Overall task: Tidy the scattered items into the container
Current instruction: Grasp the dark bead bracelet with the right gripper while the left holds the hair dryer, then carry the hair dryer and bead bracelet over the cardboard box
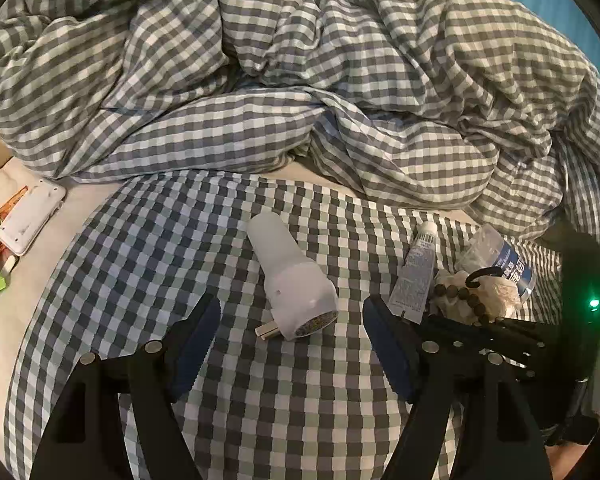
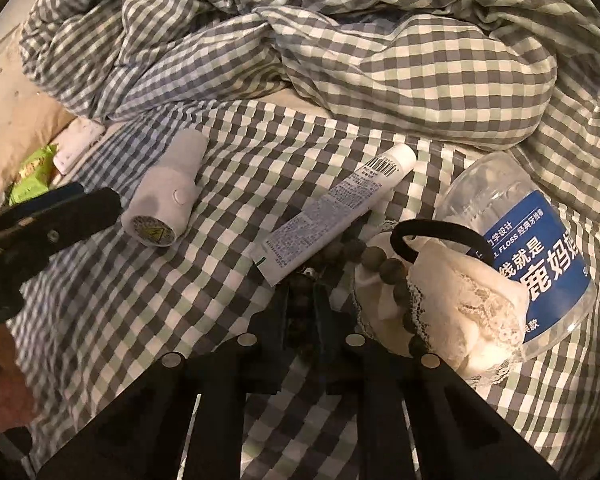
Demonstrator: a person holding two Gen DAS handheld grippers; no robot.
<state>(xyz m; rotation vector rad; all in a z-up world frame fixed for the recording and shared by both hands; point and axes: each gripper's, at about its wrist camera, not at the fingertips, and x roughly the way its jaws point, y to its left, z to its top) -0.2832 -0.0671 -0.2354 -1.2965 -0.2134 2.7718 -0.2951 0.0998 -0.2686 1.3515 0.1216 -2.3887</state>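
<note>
Where quilt [image 1: 300, 80] bunches (behind): tube [image 2: 332, 208], bottle [image 2: 532, 232].

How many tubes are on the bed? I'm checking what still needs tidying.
1: the tube lies flat on the checked sheet, between the white plug-in device and the floss jar. The quilt could hide others.

Rumpled bedding at the back
A grey-and-white checked duvet [image 1: 300, 80] lies bunched above the flat checked sheet [image 1: 180, 248], with bare cream mattress [image 1: 80, 196] at left

Dim indoor light, cooler in the left view, warm yellow in the right; checked duvet [image 1: 300, 80] sharp centrally, bowed and vignetted black toward the fisheye rim.
</note>
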